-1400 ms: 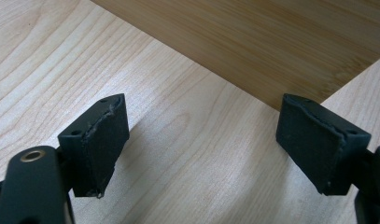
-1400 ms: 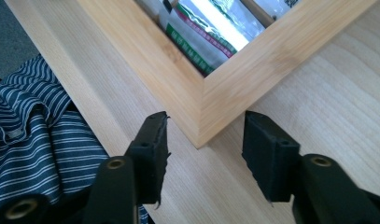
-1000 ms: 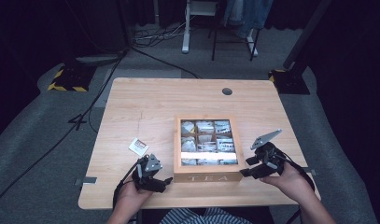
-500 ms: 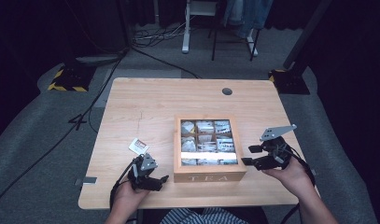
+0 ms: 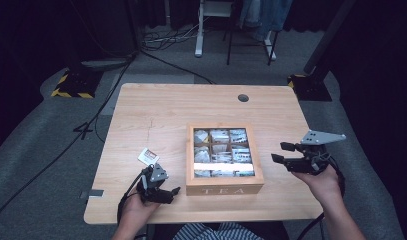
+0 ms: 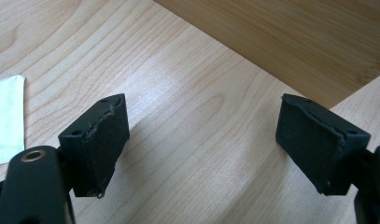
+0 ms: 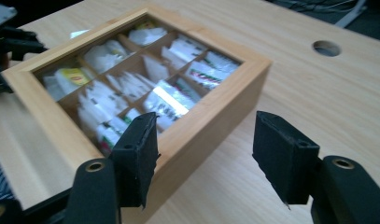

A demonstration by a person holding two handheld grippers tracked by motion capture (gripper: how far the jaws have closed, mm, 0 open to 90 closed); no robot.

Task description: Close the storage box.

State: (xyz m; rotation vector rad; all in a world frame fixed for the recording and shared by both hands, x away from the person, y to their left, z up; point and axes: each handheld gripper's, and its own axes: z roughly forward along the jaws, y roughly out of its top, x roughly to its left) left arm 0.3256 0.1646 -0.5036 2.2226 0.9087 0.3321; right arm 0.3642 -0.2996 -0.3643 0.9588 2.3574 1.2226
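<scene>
Right now my right gripper [image 5: 282, 152] hangs just right of the wooden tea box [image 5: 224, 189] mid-table, jaws just opening, nothing between; left gripper [image 5: 173, 192] spread empty beside its left front corner, tea bag [image 5: 148, 156] near

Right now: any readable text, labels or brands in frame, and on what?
"TEA": front wall of the wooden tea box, high view.
Yellow tea-bag label inside the box: print too blurred to read.
Other tea bags under the lid window: print too small.
Loose tea-bag packet on the table: red-and-white mark, unreadable.
</scene>
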